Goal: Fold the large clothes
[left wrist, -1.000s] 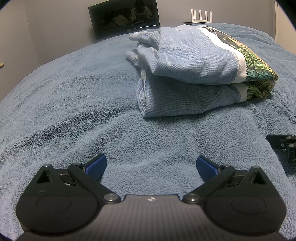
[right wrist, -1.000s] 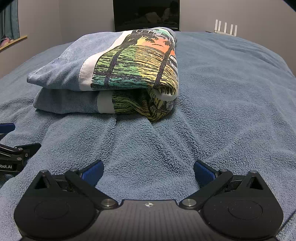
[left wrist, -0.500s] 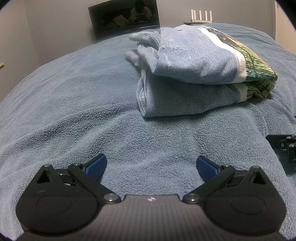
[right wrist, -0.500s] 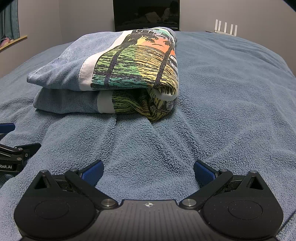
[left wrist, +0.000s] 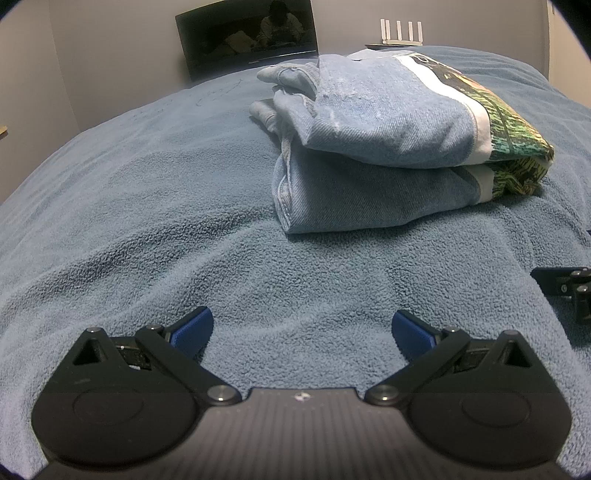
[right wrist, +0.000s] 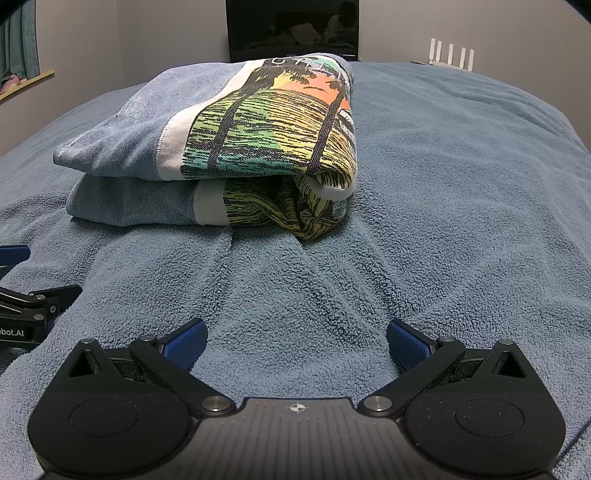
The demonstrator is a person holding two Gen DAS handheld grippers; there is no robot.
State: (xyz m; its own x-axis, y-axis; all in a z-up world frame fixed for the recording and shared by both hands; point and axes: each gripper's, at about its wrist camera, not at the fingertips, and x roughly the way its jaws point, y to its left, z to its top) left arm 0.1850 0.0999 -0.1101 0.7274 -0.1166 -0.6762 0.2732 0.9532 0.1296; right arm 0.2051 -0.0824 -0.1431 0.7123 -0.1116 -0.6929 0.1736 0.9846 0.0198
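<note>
A folded garment (left wrist: pixel 388 147) of light blue denim-like cloth, with a white band and a colourful palm-tree sunset print, lies in a stack on the blue fleece blanket (left wrist: pixel 147 206). It also shows in the right wrist view (right wrist: pixel 229 147), print side up. My left gripper (left wrist: pixel 302 328) is open and empty, resting low on the blanket, well short of the garment. My right gripper (right wrist: pixel 297 338) is open and empty, also low on the blanket in front of the garment. Each gripper shows at the edge of the other's view.
A dark screen (left wrist: pixel 247 37) stands against the back wall, also in the right wrist view (right wrist: pixel 291 29). A white router with antennas (right wrist: pixel 450 55) sits at the back right. A shelf with a curtain (right wrist: pixel 22 74) is at the left.
</note>
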